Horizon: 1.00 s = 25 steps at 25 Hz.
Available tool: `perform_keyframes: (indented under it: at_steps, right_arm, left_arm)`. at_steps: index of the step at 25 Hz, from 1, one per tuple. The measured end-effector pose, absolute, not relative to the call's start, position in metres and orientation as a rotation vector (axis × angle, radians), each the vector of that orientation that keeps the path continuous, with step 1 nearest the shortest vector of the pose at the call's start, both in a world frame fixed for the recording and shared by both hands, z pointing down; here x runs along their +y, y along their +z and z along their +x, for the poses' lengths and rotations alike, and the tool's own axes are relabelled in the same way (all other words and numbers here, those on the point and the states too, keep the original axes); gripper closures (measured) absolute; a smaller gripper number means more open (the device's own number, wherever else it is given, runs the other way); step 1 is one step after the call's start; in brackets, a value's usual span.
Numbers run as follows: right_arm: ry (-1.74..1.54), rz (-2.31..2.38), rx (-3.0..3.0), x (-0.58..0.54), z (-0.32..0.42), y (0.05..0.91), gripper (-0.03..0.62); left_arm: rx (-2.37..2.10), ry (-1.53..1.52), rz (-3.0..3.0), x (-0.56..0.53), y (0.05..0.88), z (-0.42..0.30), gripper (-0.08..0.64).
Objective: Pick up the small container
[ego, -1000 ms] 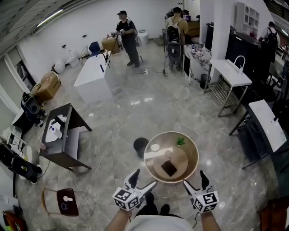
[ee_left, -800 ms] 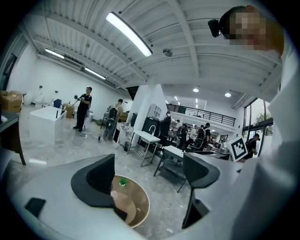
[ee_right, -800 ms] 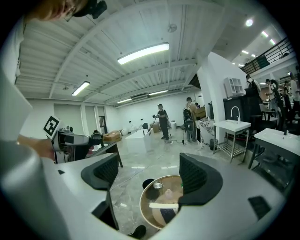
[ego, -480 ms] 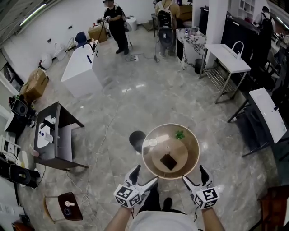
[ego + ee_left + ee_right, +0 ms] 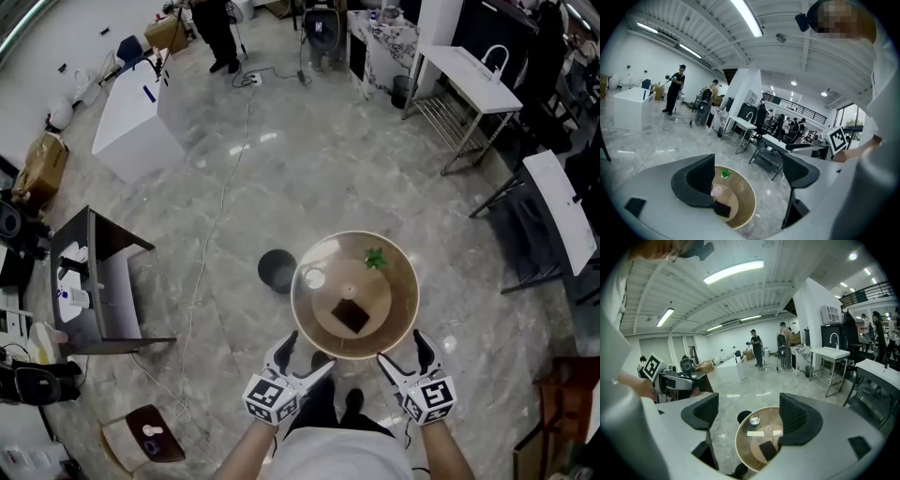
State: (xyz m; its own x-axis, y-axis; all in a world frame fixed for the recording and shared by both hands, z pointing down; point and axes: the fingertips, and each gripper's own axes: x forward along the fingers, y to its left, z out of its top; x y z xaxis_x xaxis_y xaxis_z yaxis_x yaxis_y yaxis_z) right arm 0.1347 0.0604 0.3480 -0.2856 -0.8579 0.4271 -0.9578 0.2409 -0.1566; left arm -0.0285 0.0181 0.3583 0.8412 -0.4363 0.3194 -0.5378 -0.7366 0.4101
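A round wooden table [image 5: 398,314] stands on the marble floor just ahead of me. On its far left part sits the small white container [image 5: 314,278], also seen in the right gripper view [image 5: 753,420] and, half hidden behind a pad, in the left gripper view [image 5: 717,191]. A black square pad [image 5: 352,316] and a green sprig [image 5: 375,258] lie on the table too. My left gripper [image 5: 302,359] and right gripper [image 5: 405,358] hover at the table's near rim, both open with nothing between their jaws.
A dark round stool [image 5: 277,270] stands against the table's left side. A dark side table [image 5: 103,281] is at the left, white desks [image 5: 469,75] and a black chair [image 5: 539,234] at the right. A cable [image 5: 220,197] runs across the floor. People stand far back.
Both grippers have moved forward and down towards the table, which now lies closer and more central. Their jaws have stayed open.
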Motion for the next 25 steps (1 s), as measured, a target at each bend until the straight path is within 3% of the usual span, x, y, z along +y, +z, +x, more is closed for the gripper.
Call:
perform_keyframes:
  at_steps: [25]
  right_arm:
    - [0.776, 1.600, -2.105, -0.047, 0.139, 0.473, 0.175]
  left_arm:
    - [-0.613, 0.417, 2.392, -0.080, 0.482, -0.014, 0.107]
